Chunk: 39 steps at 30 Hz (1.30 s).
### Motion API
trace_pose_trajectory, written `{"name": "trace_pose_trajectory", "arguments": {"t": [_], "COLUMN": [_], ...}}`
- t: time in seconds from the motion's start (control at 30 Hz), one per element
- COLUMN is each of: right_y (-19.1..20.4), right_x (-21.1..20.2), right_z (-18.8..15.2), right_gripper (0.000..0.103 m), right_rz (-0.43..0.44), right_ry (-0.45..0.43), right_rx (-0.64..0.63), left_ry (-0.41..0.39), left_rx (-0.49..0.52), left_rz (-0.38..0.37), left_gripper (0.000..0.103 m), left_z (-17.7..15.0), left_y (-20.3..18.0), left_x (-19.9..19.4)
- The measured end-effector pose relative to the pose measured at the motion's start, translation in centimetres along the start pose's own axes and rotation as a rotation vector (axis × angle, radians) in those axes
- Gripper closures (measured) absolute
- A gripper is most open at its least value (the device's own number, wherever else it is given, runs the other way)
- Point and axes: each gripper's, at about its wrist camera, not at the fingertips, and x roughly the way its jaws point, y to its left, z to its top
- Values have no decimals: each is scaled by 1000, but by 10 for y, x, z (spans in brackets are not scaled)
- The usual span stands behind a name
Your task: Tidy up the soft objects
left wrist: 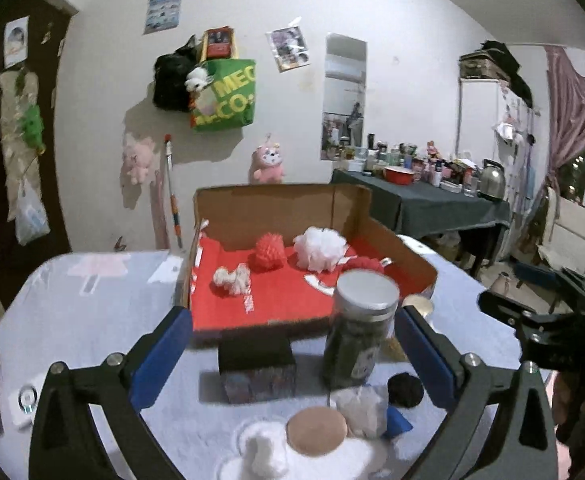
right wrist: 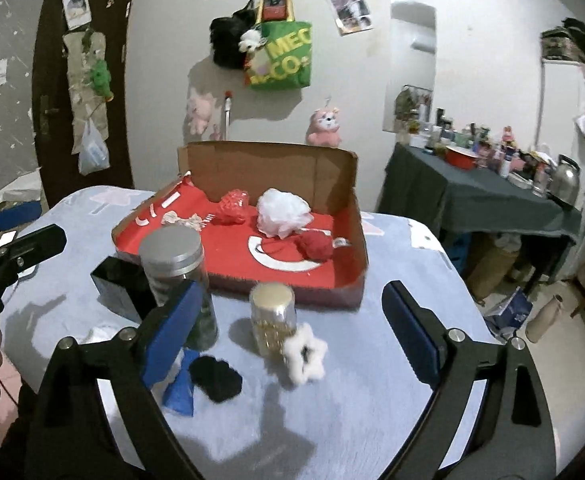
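Nearest the left wrist camera, at the near edge of the table [left wrist: 72,312], lie a round tan pad [left wrist: 316,430], a white fluffy piece [left wrist: 264,452] and a white mesh puff [left wrist: 362,406], with a black scrunchie [left wrist: 405,390] and a blue cloth scrap [left wrist: 398,422] just right of them. Behind these stand a small black box [left wrist: 257,364] and a tall dark jar [left wrist: 360,330] with a silver lid, both between the soft things and the cardboard box [left wrist: 276,208] farther back. That box is lined in red and holds a red ball [left wrist: 269,252], a white bath puff [left wrist: 319,248], a small white toy [left wrist: 232,279] and red yarn [right wrist: 317,245]. In the right wrist view a small jar [right wrist: 273,316] with a gold lid stands in front of the box, and a white star-shaped scrunchie [right wrist: 305,354] leans against it.

Both tools hover over the near table. The left gripper [left wrist: 292,354] has its blue pads spread wide with nothing between them, touching nothing. The right gripper [right wrist: 290,336] also stands apart and empty; its left pad overlaps the tall jar in the picture, and contact cannot be told.
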Motion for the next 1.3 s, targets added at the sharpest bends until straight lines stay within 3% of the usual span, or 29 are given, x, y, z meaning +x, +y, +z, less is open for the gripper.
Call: {"name": "trace_pose_trajectory", "arguments": {"t": [0.33, 0.67, 0.7, 0.73, 0.77, 0.8, 0.87, 0.9, 1.07, 1.3], "right_y": [-9, -26, -25, -24, -24, -24, -24, -24, -19, -23], "right_x": [30, 80, 85, 90, 94, 98, 101, 99, 76, 49], "right_z": [-49, -52, -53, -53, -55, -56, -60, -61, -60, -57], "right_gripper": [10, 11, 20, 39, 50, 67, 73, 82, 94, 95], "right_rz": [17, 31, 34, 36, 36, 47, 69, 65, 108, 406], "right_ry": [101, 220, 235, 249, 269, 289, 306, 295, 245, 254], "right_rx": [77, 86, 76, 69, 62, 64, 74, 74, 66, 247], "left_ry": [121, 198, 202, 206, 209, 212, 217, 219, 224, 234], "left_rx": [-21, -19, -19, -18, -17, -17, -16, -16, -22, -28], "left_rz": [9, 20, 19, 19, 20, 22, 22, 22, 18, 3], "left_gripper": [0, 0, 0, 0, 0, 0, 0, 0, 0, 0], "left_z": [-52, -68, -68, -68, -68, -68, -68, -68, -69, -73], "left_y": [-8, -1, 0, 1, 2, 3, 5, 5, 8, 9], "left_x": [29, 45, 46, 46, 46, 46, 47, 48, 48, 46]}}
